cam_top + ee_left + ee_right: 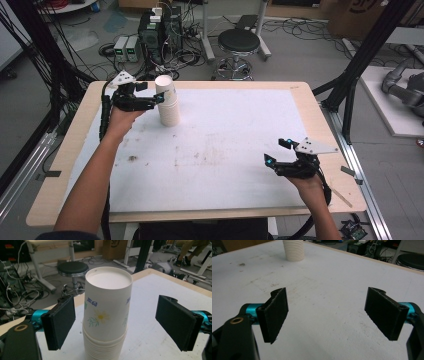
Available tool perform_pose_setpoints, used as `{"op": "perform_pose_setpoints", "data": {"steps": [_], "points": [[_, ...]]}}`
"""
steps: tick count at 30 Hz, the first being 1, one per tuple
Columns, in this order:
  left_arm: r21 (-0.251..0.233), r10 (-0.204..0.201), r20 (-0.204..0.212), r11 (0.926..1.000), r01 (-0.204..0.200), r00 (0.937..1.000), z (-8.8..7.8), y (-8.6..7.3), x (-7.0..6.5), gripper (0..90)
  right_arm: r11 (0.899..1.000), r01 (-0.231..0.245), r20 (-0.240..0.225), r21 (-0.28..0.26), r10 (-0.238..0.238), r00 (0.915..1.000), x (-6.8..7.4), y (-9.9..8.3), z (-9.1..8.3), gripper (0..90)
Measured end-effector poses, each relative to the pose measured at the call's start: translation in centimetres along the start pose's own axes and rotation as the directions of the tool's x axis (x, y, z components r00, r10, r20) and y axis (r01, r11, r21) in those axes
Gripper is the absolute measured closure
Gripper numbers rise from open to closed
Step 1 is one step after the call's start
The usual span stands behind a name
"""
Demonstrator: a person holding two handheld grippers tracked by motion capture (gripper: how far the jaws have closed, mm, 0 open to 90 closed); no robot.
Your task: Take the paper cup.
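Presently, my left hand-held gripper [159, 98] stands at the far left part of the bench [300, 90], its jaws spread wide to either side of the stack of paper cups [167, 102]. From the left gripper view, the stack [107, 315] stands upright between the two black pads [61, 322], with a clear gap on each side, so neither pad touches it. The cups are nested upside down; the topmost one shows its flat white base and a printed daisy with blue lettering on its wall, and many rolled rims are packed below it. The stack rests on the white sheet [225, 145] that covers most of the wooden bench top. My right hand-held gripper [277, 152] hovers low over the near right part of the sheet, well apart from the cups, its jaws likewise wide and holding nothing. From the right gripper view, its pads [275, 312] frame bare, scuffed sheet, with the lower rims of the stack [293, 250] far off at the top. A black stool [239, 42] stands on the floor beyond the bench.
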State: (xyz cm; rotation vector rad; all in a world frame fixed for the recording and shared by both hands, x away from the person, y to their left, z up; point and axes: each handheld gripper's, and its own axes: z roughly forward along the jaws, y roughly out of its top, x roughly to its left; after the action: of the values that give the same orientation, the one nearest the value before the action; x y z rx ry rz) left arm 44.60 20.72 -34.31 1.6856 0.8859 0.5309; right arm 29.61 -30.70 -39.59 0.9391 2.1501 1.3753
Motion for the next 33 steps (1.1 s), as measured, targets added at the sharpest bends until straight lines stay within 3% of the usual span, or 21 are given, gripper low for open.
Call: {"op": "perform_pose_setpoints", "data": {"steps": [4, 7, 13, 16, 21, 26, 30, 33], "points": [[-0.016, -0.019, -0.001, 0.9997, 0.019, 0.9998, 1.3, 0.3, 0.3, 16.2, 1.0, -0.001, 0.003, -0.007, 0.001, 1.0, -0.1, 0.0, -0.1, 19.3], [0.003, -0.029, -0.005, 0.9996, 0.029, 0.9996, 2.2, 0.3, 0.4, 16.4, 1.0, 0.0, 0.005, -0.009, 0.0, 1.0, -0.1, 0.0, -0.3, 19.3], [0.012, -0.028, -0.014, 0.9995, 0.028, 0.9995, 3.2, 0.6, 0.4, 16.4, 1.0, -0.006, 0.006, -0.011, 0.006, 1.0, -0.3, -0.1, -0.5, 19.2], [0.018, -0.016, -0.021, 0.9997, 0.016, 0.9997, 3.7, 0.6, 0.4, 20.8, 1.0, -0.009, 0.007, -0.009, 0.009, 0.9999, -0.3, -0.2, -0.6, 19.2], [0.038, -0.012, -0.007, 0.9992, 0.012, 0.9999, 3.9, 0.3, 0.6, 30.7, 1.0, -0.011, 0.009, -0.008, 0.011, 0.9999, -0.3, -0.2, -0.6, 19.2], [0.033, -0.001, -0.006, 0.9995, 0.001, 1.0, 3.9, 0.4, 0.6, 31.5, 1.0, -0.016, 0.007, -0.002, 0.016, 0.9998, -0.2, -0.2, -0.6, 19.3], [0.02, 0.01, -0.001, 0.9998, -0.01, 1.0, 3.7, 0.8, 0.6, 32.6, 1.0, -0.011, 0.008, -0.003, 0.011, 0.9999, -0.3, -0.2, -0.5, 19.3], [-0.017, 0.014, -0.004, 0.9998, -0.014, 0.9999, 3.2, 1.2, 0.5, 33.6, 1.0, -0.01, 0.007, -0.003, 0.01, 0.9999, -0.2, -0.2, -0.5, 19.2]]}}
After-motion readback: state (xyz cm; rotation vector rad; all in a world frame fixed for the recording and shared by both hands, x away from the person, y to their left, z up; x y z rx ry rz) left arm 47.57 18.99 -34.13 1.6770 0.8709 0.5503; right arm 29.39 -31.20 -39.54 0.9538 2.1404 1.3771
